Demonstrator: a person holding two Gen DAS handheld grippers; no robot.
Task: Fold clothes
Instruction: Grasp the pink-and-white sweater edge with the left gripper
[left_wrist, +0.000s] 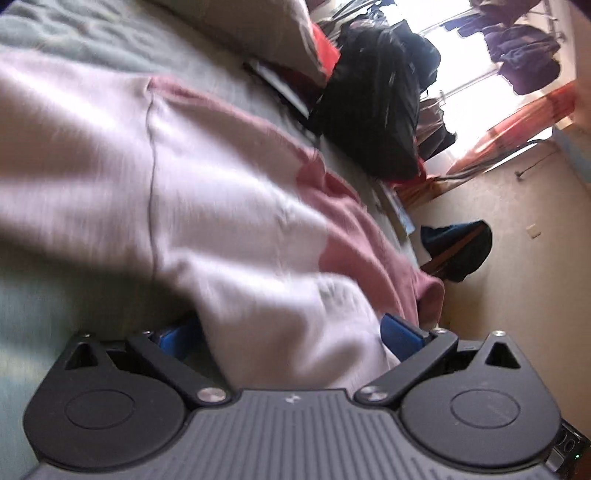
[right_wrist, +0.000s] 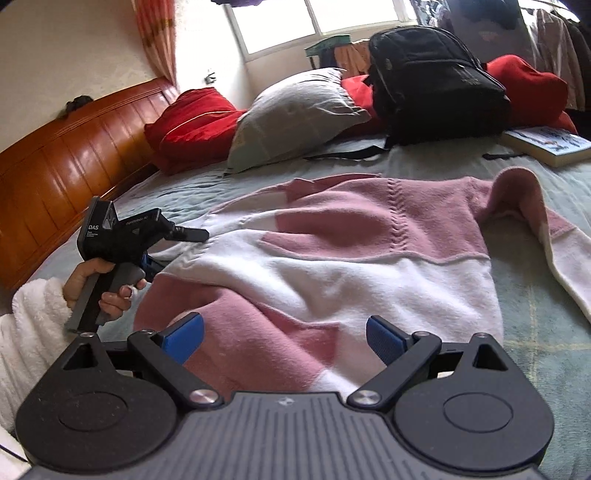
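A pink and white knitted sweater (right_wrist: 332, 266) lies spread on the bed, one sleeve (right_wrist: 517, 199) folded up at the right. My left gripper (left_wrist: 291, 332) is open at the sweater's left edge, and white cloth (left_wrist: 258, 295) bunches between its wide-apart blue pads (left_wrist: 400, 332). In the right wrist view a hand in a white fluffy sleeve (right_wrist: 33, 332) holds that left gripper (right_wrist: 162, 254) against the sweater's edge. My right gripper (right_wrist: 284, 338) is open over the sweater's near pink edge, and cloth lies under the gap between its blue pads (right_wrist: 186, 338).
A grey-green bedspread (right_wrist: 535, 314) covers the bed. At the far side lie a grey pillow (right_wrist: 295, 110), red cushions (right_wrist: 192, 122), a black backpack (right_wrist: 436, 81) and a book (right_wrist: 546, 144). A wooden headboard (right_wrist: 66, 158) runs along the left. A dark bundle (left_wrist: 458, 251) lies on the floor.
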